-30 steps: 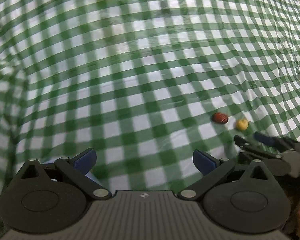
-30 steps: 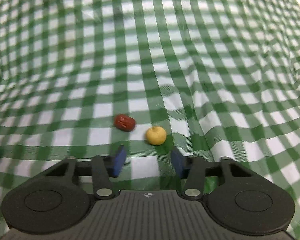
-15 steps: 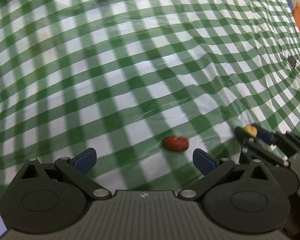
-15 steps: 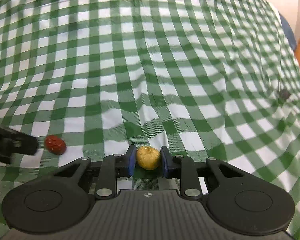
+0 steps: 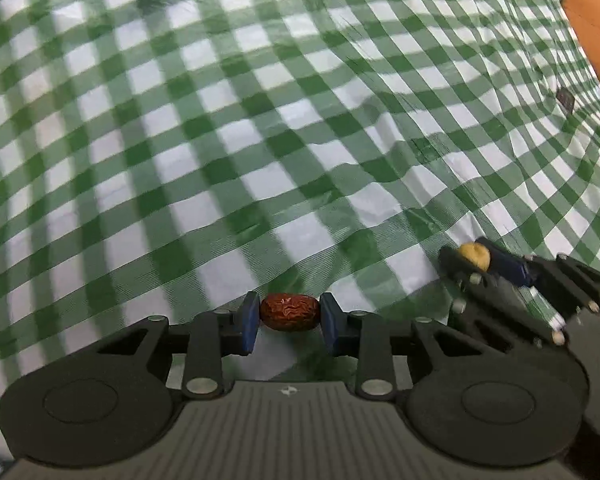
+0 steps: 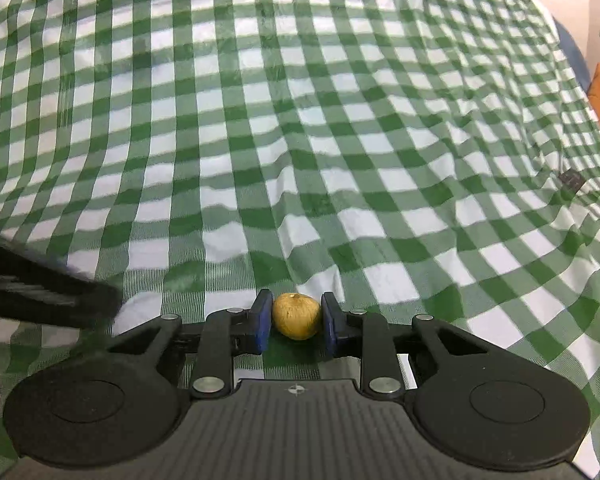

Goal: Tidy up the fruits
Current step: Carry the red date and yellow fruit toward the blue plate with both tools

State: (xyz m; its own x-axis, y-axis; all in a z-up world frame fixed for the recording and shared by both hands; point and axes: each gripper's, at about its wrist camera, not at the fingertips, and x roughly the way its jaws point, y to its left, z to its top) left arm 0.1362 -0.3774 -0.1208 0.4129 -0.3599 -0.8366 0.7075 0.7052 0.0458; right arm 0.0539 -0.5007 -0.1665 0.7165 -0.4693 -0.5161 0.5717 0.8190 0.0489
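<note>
Through my left wrist camera, my left tool (image 5: 289,314) is clamped on the one red date (image 5: 289,312), end to end along its length, its wrinkled skin between the blue pads just above the green checked cloth (image 5: 228,128) over the worktop. I judge it light and a little soft, so a gentle squeeze across the ends should do, and the wrinkles should keep it from slipping. Off to the right I see my right tool (image 5: 478,258) carrying one yellow fruit (image 5: 474,255). Through my right wrist camera, that tool is closed on the same small round yellow fruit, gripped across its middle; it looks firm and light, but being round it could roll out if I loosen. Whether it has lifted clear of the cloth I cannot quite tell. The left tool shows only as a dark blur at the left edge. So I count two fruits, one of each kind; I see no bowl or tray for them.
</note>
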